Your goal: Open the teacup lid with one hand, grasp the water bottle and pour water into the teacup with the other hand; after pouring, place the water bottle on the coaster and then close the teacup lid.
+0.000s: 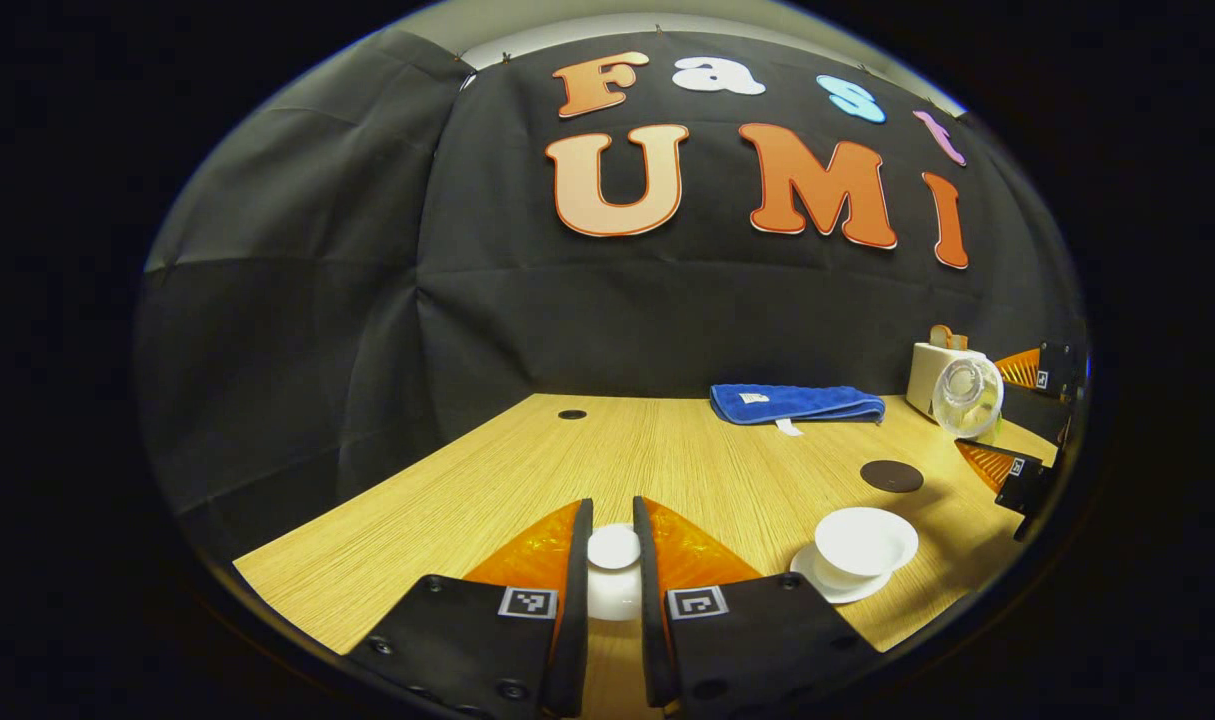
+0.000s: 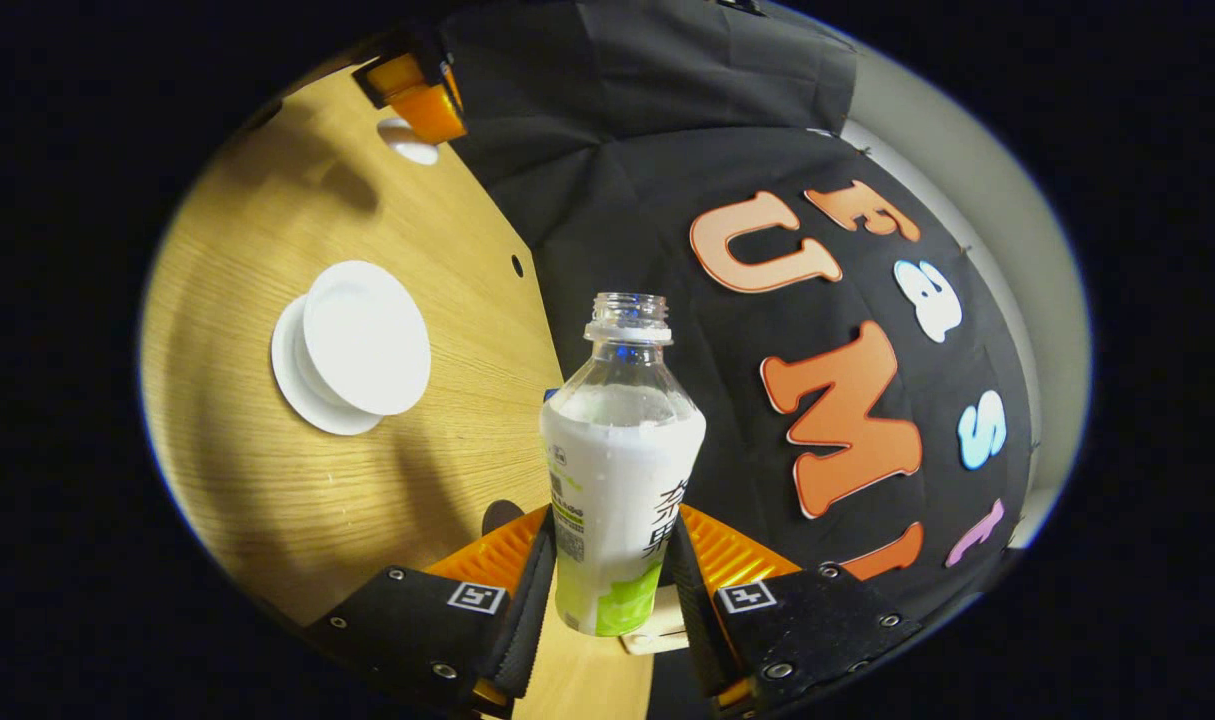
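The left gripper (image 1: 612, 550) held the white teacup lid (image 1: 613, 548) by its knob between narrow jaws, above the bench (image 1: 467, 490); the right gripper's (image 2: 617, 560) jaws clamped the uncapped water bottle (image 2: 619, 480) low on its labelled body, tipped sideways; thin plastic, probably light, slippery; the open teacup (image 2: 365, 338) stood well apart, the dark coaster (image 1: 891, 476) behind it.

Pale wood-grain surface (image 1: 527, 470) carries a blue towel (image 1: 797, 403) at right, dark coaster (image 1: 891, 476), saucered teacup (image 1: 860, 548) lower right
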Available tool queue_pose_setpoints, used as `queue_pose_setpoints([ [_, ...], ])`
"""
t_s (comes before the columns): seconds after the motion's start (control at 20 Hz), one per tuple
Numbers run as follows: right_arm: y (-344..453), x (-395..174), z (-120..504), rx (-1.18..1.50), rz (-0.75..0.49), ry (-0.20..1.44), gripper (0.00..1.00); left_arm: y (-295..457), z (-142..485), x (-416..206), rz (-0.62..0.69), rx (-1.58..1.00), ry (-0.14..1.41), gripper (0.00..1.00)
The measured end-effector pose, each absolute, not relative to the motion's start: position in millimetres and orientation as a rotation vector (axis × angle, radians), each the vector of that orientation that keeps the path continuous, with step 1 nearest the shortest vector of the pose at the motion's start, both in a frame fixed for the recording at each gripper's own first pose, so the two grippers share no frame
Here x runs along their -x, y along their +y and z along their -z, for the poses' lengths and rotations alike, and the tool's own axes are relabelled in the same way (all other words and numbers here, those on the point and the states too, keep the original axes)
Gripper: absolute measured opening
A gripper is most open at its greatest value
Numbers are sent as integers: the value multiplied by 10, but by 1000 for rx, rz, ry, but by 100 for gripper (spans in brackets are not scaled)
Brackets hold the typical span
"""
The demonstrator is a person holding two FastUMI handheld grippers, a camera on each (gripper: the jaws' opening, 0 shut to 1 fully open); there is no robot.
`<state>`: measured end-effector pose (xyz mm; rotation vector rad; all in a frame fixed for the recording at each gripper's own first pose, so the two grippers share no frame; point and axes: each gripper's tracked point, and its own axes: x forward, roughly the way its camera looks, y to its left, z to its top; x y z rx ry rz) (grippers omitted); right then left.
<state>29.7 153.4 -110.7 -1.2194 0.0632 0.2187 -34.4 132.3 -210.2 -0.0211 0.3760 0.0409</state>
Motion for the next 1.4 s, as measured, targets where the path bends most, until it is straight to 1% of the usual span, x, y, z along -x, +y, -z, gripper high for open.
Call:
queue_pose_setpoints([
  [0.1,1548,-307,1113,1319,-216,40,62,1334,2134,371,-43,37,387,26],
  [0.35,1536,-317,1109,1467,-269,23,62,1432,2233,409,-59,38,407,26],
  [0.4,1548,-305,1105,1498,-272,15,63,1460,2262,423,-68,39,413,29],
  [0.45,1553,-306,1106,1526,-276,6,63,1474,2276,430,-72,44,418,26],
  [0.65,1540,-314,1074,1628,-282,-35,62,1469,2291,455,-67,41,422,26],
  [1.15,1607,-388,1011,1752,-321,-76,62,1485,2223,462,-59,9,403,26],
  [1.2,1617,-397,991,1761,-326,-83,62,1478,2213,457,-58,5,398,23],
  [1.25,1632,-415,977,1771,-330,-91,62,1481,2199,462,-58,4,396,26],
  [1.4,1634,-437,979,1787,-345,-97,65,1495,2176,447,-60,4,390,26],
])
